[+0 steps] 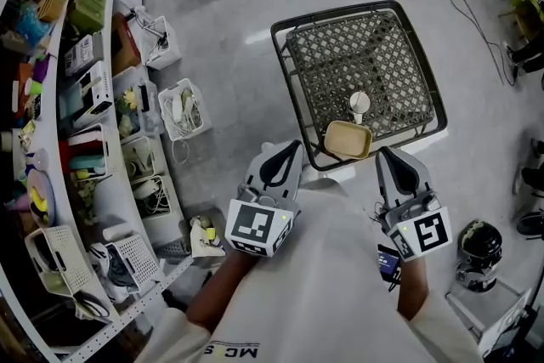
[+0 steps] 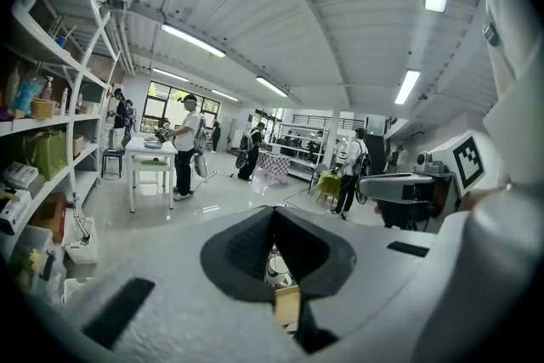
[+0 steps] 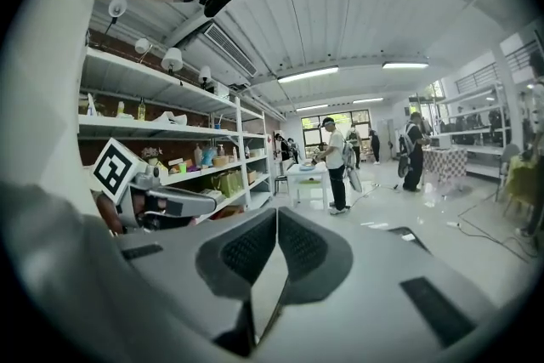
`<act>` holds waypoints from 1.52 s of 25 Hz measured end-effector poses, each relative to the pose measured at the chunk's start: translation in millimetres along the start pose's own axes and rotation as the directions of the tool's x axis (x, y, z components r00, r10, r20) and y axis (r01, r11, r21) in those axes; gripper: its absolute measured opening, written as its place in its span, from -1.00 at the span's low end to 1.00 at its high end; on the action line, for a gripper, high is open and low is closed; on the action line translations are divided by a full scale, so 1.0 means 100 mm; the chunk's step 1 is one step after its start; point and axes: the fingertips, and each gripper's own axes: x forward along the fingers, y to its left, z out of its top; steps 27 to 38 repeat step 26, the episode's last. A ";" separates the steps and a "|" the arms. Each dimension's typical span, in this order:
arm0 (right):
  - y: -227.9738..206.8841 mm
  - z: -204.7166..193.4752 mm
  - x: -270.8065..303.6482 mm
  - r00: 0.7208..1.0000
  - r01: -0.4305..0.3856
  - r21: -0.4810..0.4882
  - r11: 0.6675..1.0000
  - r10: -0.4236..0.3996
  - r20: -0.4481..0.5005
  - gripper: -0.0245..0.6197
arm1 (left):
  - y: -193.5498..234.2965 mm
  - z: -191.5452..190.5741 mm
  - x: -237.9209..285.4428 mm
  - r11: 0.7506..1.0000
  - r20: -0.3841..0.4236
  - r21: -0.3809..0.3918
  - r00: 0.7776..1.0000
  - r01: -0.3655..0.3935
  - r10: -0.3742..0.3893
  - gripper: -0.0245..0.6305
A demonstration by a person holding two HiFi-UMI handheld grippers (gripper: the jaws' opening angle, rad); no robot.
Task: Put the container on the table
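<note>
A tan shallow container point(image 1: 348, 139) rests on the black mesh table point(image 1: 399, 30), close to its near edge. A small white round object point(image 1: 359, 103) stands just behind it. My left gripper point(image 1: 291, 149) is held left of the container, level with the table's near edge and apart from it, jaws shut on nothing. My right gripper point(image 1: 388, 154) is at the container's right, also shut and empty. In the left gripper view, a tan patch of the container point(image 2: 286, 304) shows through the slot under the closed tips point(image 2: 274, 212). The right gripper point(image 3: 277, 212) view shows pads pressed together.
Crowded white shelves point(image 1: 81, 106) run along the left, with white baskets point(image 1: 183, 108) on the floor beside them. A black round device point(image 1: 480, 246) stands at the right. Cables point(image 1: 476, 13) trail over the floor behind the table. People stand at a white table point(image 2: 153, 153) far off.
</note>
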 end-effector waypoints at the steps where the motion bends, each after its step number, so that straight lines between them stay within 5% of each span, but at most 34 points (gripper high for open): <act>1: 0.01 0.01 0.01 1.000 -0.007 -0.001 1.000 0.007 -0.001 -0.86 | 0.01 0.01 0.00 1.000 0.002 0.001 1.000 -0.002 0.002 -0.85; 38: -0.12 0.09 0.05 1.000 0.009 -0.021 1.000 -0.008 0.029 -0.86 | -0.07 0.02 0.15 1.000 -0.004 0.003 1.000 0.020 -0.020 -0.85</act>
